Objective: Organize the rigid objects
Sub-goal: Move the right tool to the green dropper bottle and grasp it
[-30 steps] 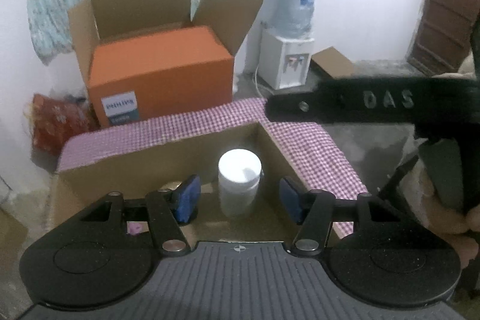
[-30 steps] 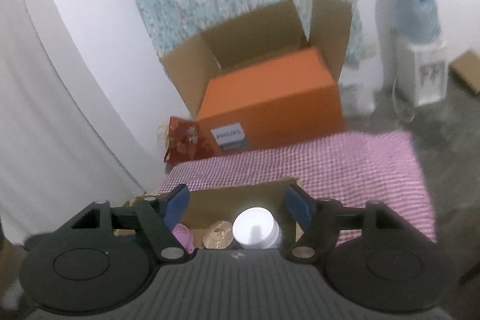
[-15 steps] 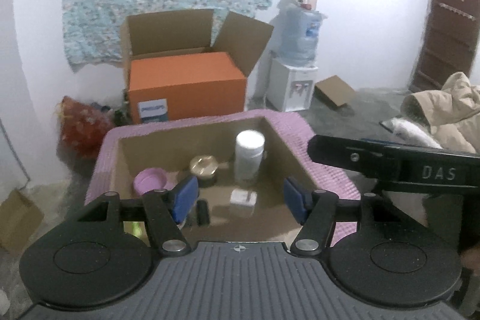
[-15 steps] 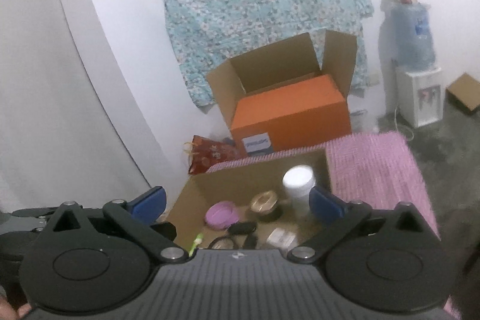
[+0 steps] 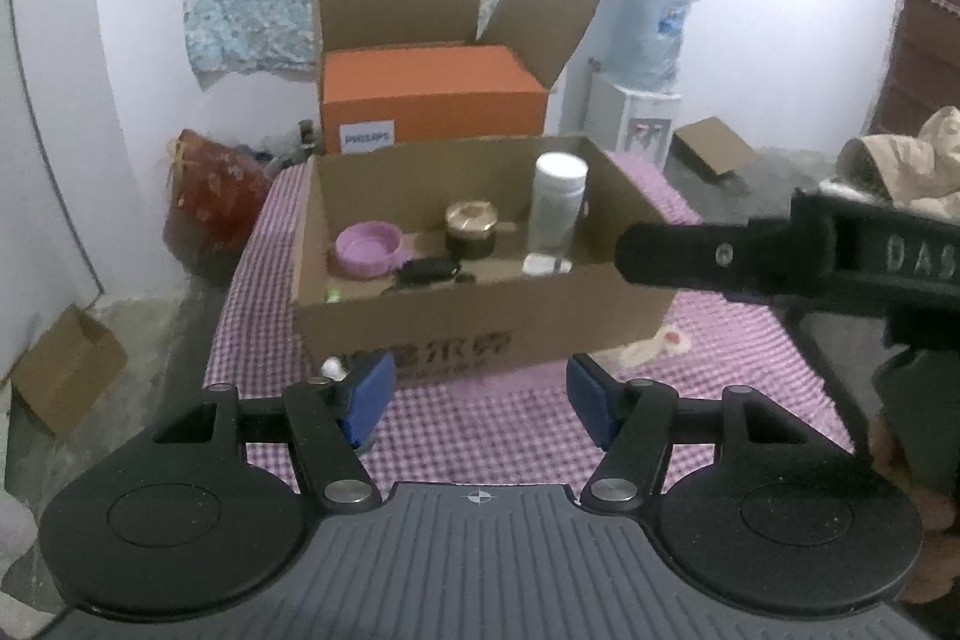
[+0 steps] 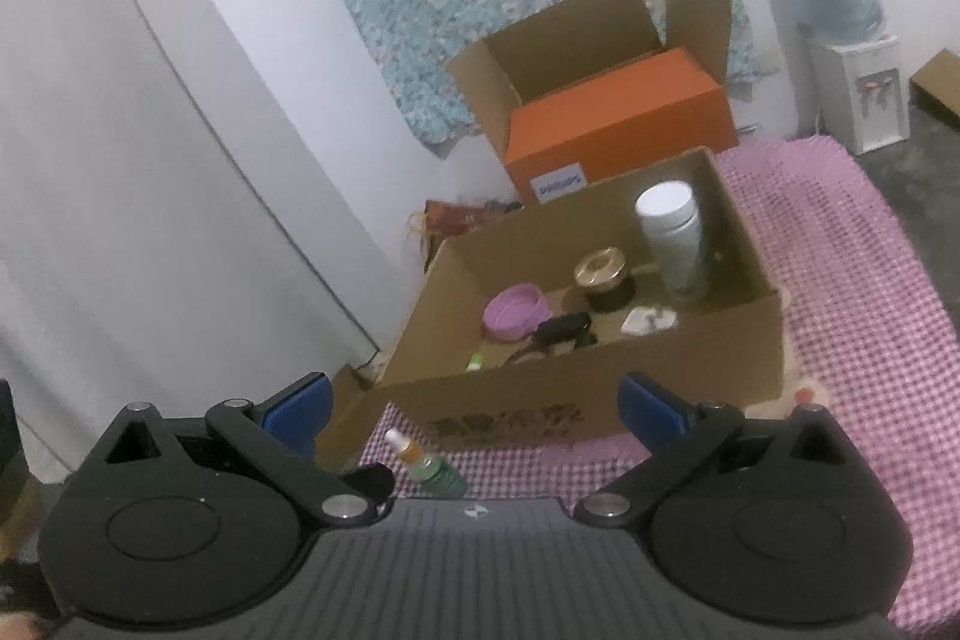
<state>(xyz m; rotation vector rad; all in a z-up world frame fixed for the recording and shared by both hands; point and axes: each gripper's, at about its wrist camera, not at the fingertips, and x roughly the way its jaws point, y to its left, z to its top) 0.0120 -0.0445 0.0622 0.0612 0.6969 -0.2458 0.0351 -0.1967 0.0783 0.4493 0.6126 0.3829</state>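
An open cardboard box point(image 5: 480, 334) point(image 6: 576, 388) stands on a pink checked cloth. In it are a white bottle point(image 5: 558, 202) point(image 6: 672, 244), a gold-lidded dark jar point(image 5: 471, 229) point(image 6: 603, 277), a pink bowl point(image 5: 366, 247) point(image 6: 516, 310), a black item point(image 5: 429, 271) point(image 6: 561, 328) and a small white item point(image 6: 648, 321). A small green spray bottle point(image 6: 429, 472) lies on the cloth in front of the box. My left gripper point(image 5: 480, 394) is open and empty, in front of the box. My right gripper point(image 6: 474, 409) is open and empty, above the spray bottle.
An orange Philips box point(image 5: 432, 100) sits in a larger open carton behind. A water dispenser point(image 5: 642, 64) stands at the back right. A small cream object point(image 5: 654, 346) lies on the cloth right of the box. The right gripper's arm point(image 5: 780, 256) crosses the left wrist view.
Both grippers have pulled back and up from the box, and the whole box and the cloth in front of it now show. The right gripper has opened wider.
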